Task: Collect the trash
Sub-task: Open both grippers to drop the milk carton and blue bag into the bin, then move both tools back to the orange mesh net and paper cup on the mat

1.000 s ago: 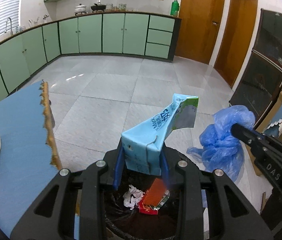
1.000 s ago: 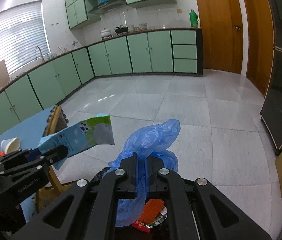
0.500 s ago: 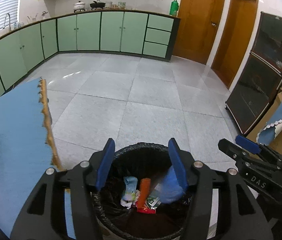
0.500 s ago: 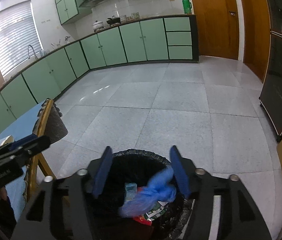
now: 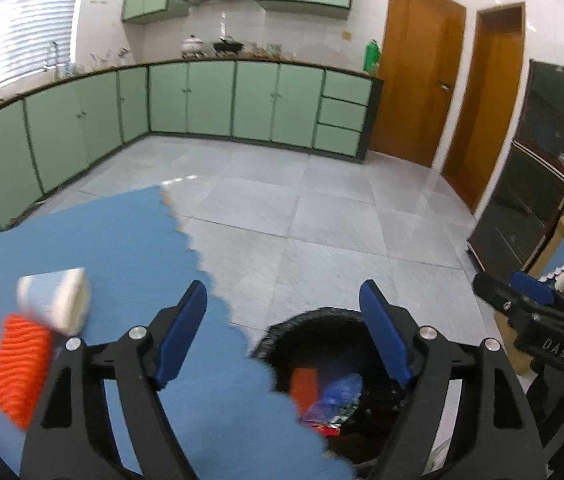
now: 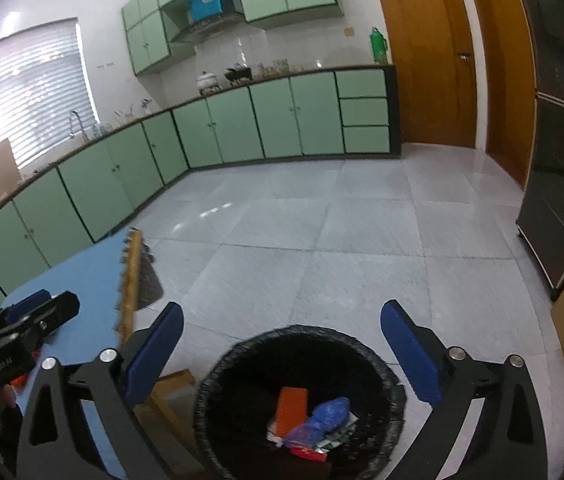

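While both jaws opening with nothing between, left gripper (image 5: 282, 338) and right gripper (image 6: 282, 356) hang over bin (image 6: 382, 364). Blue bag (image 6: 328, 414) lies inside. Cup (image 5: 57, 300) and orange item (image 5: 19, 368) remain on table (image 5: 93, 232).

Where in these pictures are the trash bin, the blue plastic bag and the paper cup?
trash bin (image 6: 217, 376), right wrist view, left rim.
blue plastic bag (image 6: 328, 411), right wrist view, middle of the crumpled bag.
paper cup (image 5: 55, 298), left wrist view, its side wall.
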Action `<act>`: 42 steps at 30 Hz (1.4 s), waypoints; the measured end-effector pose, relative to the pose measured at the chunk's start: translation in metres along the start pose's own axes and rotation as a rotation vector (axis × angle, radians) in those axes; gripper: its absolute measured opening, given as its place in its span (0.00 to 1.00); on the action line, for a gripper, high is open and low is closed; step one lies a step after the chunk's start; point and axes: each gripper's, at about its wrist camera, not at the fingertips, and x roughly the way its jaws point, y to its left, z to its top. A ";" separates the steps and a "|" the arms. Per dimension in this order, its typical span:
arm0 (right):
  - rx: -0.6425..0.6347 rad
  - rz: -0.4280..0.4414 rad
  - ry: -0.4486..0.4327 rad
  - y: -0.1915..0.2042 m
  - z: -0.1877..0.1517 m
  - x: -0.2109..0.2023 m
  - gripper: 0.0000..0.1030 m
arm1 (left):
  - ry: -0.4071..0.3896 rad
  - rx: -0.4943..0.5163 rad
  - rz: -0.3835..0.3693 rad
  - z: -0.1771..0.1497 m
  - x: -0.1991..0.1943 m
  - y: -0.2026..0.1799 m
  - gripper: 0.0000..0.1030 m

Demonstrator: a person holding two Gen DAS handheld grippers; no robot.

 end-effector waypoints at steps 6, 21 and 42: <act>-0.052 0.037 -0.044 0.050 -0.001 -0.014 0.94 | -0.048 -0.035 0.102 -0.008 -0.045 0.049 0.78; -0.167 0.132 -0.042 0.150 -0.029 -0.009 0.94 | 0.019 -0.131 0.348 -0.048 -0.076 0.178 0.79; -0.200 0.154 0.019 0.186 -0.045 0.023 0.94 | 0.182 -0.198 0.337 -0.075 -0.029 0.207 0.64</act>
